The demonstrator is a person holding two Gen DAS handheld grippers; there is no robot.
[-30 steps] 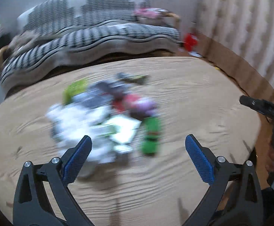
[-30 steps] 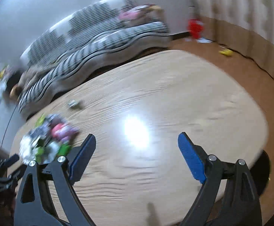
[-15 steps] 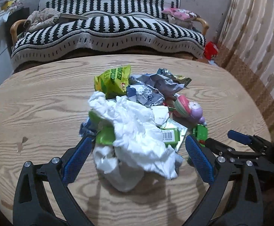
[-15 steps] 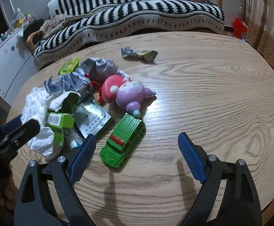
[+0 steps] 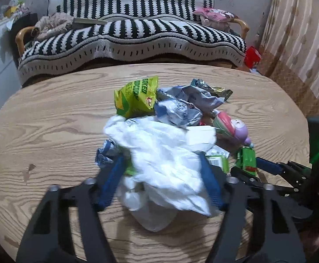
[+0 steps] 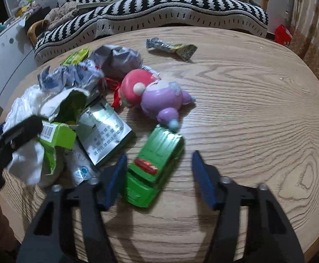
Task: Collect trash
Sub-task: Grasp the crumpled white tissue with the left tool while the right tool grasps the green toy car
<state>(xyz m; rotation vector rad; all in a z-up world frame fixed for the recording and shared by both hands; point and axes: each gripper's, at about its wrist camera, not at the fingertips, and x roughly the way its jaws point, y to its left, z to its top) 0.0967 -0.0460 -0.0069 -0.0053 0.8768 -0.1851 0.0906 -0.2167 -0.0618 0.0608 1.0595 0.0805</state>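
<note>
Both grippers have closed in since half a second ago: the left gripper (image 5: 161, 175) has narrowed its jaws round the white crumpled plastic bag (image 5: 166, 160), and the right gripper (image 6: 159, 175) has pushed forward until the green toy car (image 6: 155, 164) sits between its blue pads. Whether the left jaws have fully bitten on the bag cannot be told; they stand narrow with the bag bulging between and over them. The right jaws are half-wide, the left pad just beside the car and the right pad apart from it. Since the car and the pink-and-purple plush toy (image 6: 157, 96) beyond it look like toys, not rubbish, I would judge the right hand better aimed at the silver printed wrapper (image 6: 104, 135) just left of the car. For the bag, squeeze low and gather a thick fold so it does not slip. Left of the car lies the trash heap: a torn green carton (image 6: 56, 133), crumpled foil, a yellow-green snack packet (image 5: 135, 96). All rests on an oval wood-grain table (image 6: 247, 114), with a black-and-white striped sofa (image 5: 133, 32) behind.
</note>
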